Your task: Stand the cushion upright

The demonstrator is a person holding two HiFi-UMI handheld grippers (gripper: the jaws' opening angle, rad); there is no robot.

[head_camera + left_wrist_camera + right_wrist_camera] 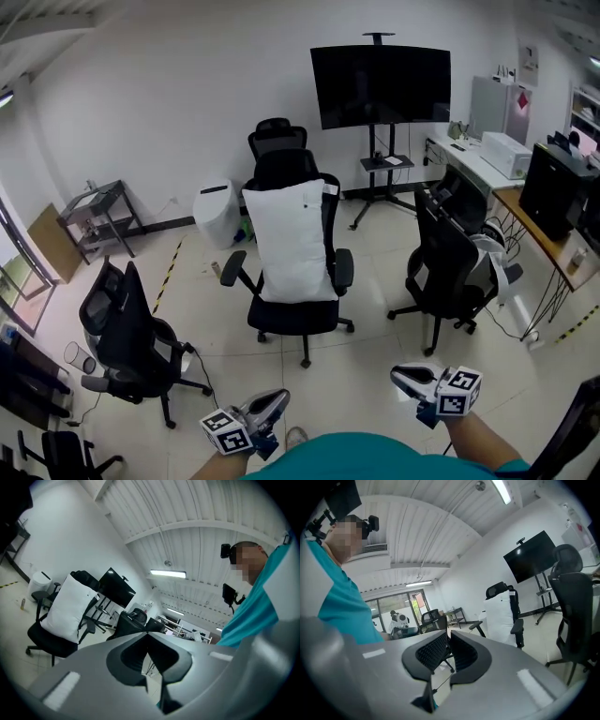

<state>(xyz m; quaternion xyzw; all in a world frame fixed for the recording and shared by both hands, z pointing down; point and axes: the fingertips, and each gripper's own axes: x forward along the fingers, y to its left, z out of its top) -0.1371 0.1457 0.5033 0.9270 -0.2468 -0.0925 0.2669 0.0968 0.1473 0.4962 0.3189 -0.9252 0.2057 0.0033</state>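
A white cushion (pixel 291 239) stands upright on the seat of a black office chair (pixel 292 319), leaning on its backrest, in the middle of the room. It also shows in the left gripper view as the cushion (pixel 70 606) at left, and far off in the right gripper view as the cushion (pixel 504 616). Both grippers are held low, close to the person's body and well away from the chair. My left gripper (pixel 274 403) (pixel 146 633) is shut with nothing in it. My right gripper (pixel 405 375) (pixel 449 632) has its jaws together at the tips, also empty.
Another black chair (pixel 127 328) stands at the left and one (pixel 445 258) at the right. A large screen on a stand (pixel 380 84) is behind, with a white bin (pixel 216 211), a shelf cart (pixel 98 216) and a desk (pixel 487 164) along the walls.
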